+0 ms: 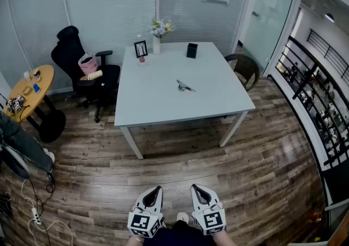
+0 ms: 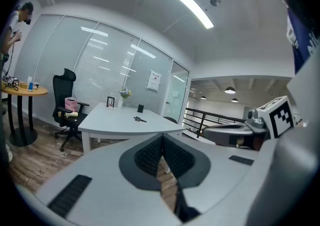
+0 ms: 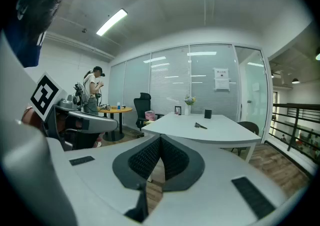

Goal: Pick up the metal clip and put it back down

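Observation:
The metal clip lies near the middle of the white table, and it shows small and far off as the clip in the left gripper view and the clip in the right gripper view. Both grippers hang side by side low in the head view, well short of the table over the wood floor. My left gripper is shut with nothing between its pads. My right gripper is shut and empty too.
On the table's far side stand a photo frame, a flower vase and a black box. A black office chair sits left of the table, a round wooden table further left, a brown chair at right. A railing runs along the right.

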{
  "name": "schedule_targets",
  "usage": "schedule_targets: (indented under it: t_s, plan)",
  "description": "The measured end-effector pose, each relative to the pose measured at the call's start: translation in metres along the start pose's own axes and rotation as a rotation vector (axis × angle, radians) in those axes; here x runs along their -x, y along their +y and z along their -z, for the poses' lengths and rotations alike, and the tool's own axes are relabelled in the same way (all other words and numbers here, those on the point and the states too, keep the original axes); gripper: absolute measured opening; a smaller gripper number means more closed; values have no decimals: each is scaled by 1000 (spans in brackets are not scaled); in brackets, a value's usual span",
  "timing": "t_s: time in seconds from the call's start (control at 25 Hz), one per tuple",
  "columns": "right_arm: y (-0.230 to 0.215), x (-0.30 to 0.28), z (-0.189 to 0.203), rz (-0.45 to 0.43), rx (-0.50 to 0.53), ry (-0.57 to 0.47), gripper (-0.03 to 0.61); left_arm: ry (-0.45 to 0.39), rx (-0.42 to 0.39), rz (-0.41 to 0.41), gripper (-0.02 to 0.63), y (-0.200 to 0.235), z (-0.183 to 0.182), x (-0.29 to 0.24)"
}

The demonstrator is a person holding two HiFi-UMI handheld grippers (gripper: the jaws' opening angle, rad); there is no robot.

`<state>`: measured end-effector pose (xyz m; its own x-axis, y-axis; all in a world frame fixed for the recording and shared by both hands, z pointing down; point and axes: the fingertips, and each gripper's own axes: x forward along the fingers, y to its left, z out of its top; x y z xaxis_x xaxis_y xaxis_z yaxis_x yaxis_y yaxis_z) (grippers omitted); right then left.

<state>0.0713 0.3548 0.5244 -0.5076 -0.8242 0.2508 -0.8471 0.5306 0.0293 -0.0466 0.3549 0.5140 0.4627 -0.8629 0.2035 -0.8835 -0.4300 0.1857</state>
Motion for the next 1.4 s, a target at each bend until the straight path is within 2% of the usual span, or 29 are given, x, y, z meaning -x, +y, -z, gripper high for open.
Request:
schedule_targets:
  t_s: [0.2,0.36,0.4,0.44,0.48,0.52,0.6,0.72,0.92,1.2,1.4]
  plan:
    - [-6,11,-9,-15,-27,-18,9,5,-30,-5,3,-15,1,6]
    - [-20,11,-12,26,-79,-50,12,-1,-42,-3,3,-16,-2,7]
    - [-21,11,-13,25,-80,-54,34,-7,-37,10,16,-17,-3,8]
    - [-22,11,-14,17,-83,-56,121,-14,-27,29,71,-19,-4,9]
    - [-22,11,-14,11,-86,-58,228,-23,-14,49,152,-20,-6,9]
    - [-24,11,-14,9,-88,-59,282,-33,-3,62,234,-21,-7,9]
    - [-26,11,-12,10,-89,-55,367,-51,6,60,341,-19,-10,8]
    - [-30,12,-9,27,-79,-39,444,-62,-2,20,421,-12,-11,7]
    - [-40,10,-8,38,-75,-36,488,-58,1,-12,472,-10,-10,0]
    - [-57,9,-10,30,-47,-48,489,-14,-20,49,472,-27,-5,-14]
    - [-70,9,-7,-1,-50,-39,488,-36,-3,38,472,-38,-6,-23]
